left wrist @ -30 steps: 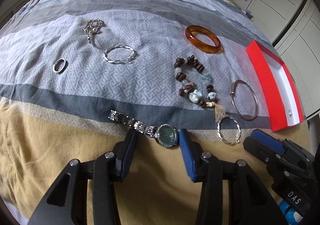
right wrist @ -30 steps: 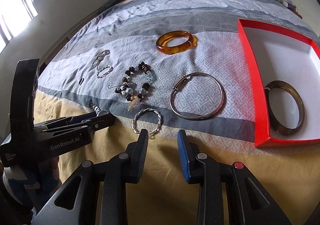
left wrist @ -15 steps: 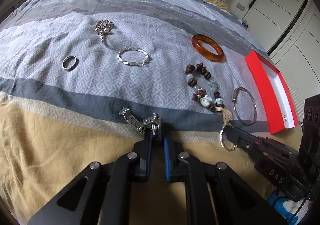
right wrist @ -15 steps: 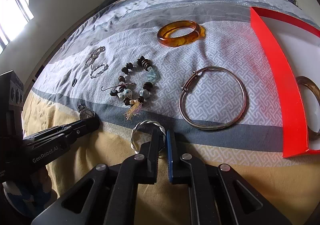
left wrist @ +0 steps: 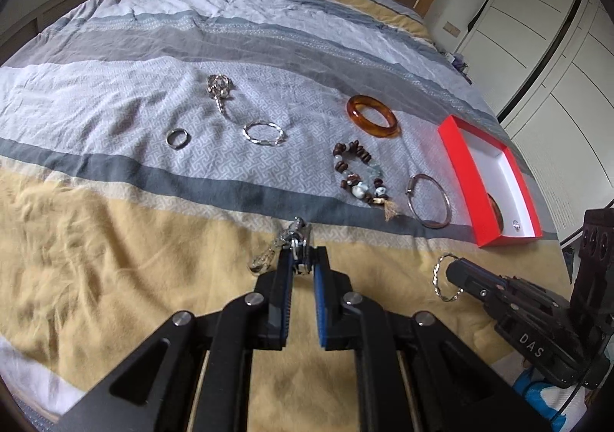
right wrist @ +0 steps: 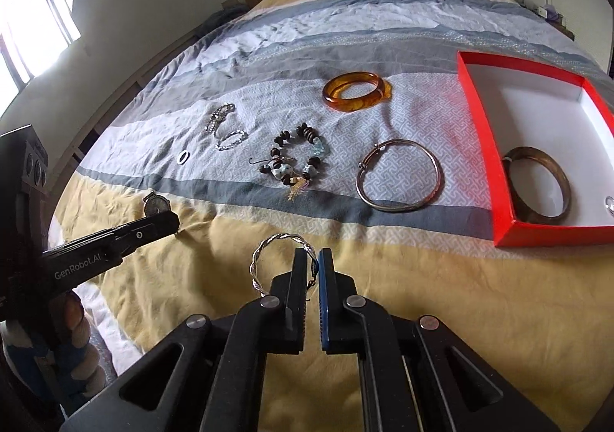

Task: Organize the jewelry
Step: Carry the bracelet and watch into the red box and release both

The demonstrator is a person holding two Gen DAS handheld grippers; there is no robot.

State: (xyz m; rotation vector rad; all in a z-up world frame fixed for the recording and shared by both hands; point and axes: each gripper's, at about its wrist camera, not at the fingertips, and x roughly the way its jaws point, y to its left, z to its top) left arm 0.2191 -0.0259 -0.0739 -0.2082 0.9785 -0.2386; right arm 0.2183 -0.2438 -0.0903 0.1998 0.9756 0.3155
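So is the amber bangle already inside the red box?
No. In the right wrist view the amber bangle lies on the bedspread, apart from the red box, which holds a darker brown bangle.

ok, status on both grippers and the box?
Left gripper shut on watch, lifted. Right gripper shut on twisted silver bangle, lifted. Red box open, brown bangle inside. Path to box looks clear.
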